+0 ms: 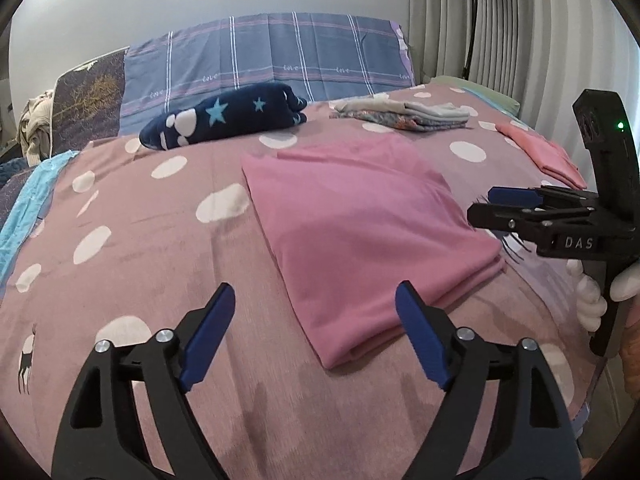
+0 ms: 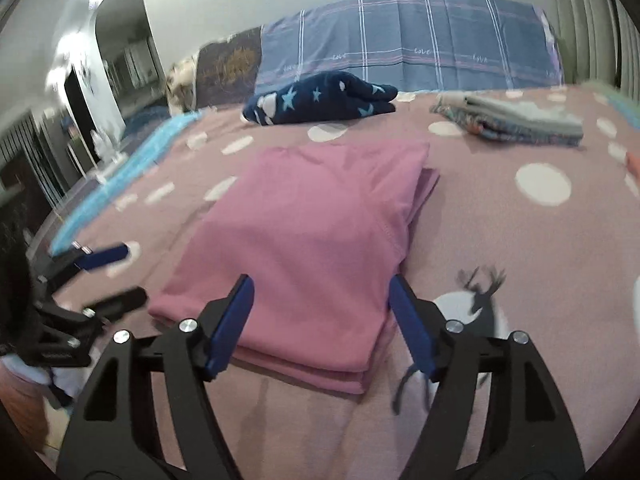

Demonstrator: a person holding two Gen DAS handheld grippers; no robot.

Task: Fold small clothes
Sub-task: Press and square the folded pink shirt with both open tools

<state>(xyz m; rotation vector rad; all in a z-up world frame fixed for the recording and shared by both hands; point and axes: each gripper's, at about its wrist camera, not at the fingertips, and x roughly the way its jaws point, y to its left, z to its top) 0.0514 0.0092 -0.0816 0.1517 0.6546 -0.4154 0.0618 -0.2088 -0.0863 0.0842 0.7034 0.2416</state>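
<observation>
A pink garment (image 1: 360,232) lies folded in a flat rectangle on the mauve dotted bedspread (image 1: 140,240); it also shows in the right wrist view (image 2: 304,240). My left gripper (image 1: 316,332) is open and empty, just short of the garment's near left corner. My right gripper (image 2: 322,320) is open and empty, its jaws standing either side of the garment's near edge, above it. The right gripper also shows in the left wrist view (image 1: 516,204), at the garment's right side. The left gripper shows blurred in the right wrist view (image 2: 108,276).
A dark blue star-patterned folded item (image 1: 224,120) lies at the back left. A stack of folded clothes (image 1: 404,114) sits at the back right, and a folded salmon piece (image 1: 544,152) lies at the right. A blue checked pillow (image 1: 280,52) leans on the wall.
</observation>
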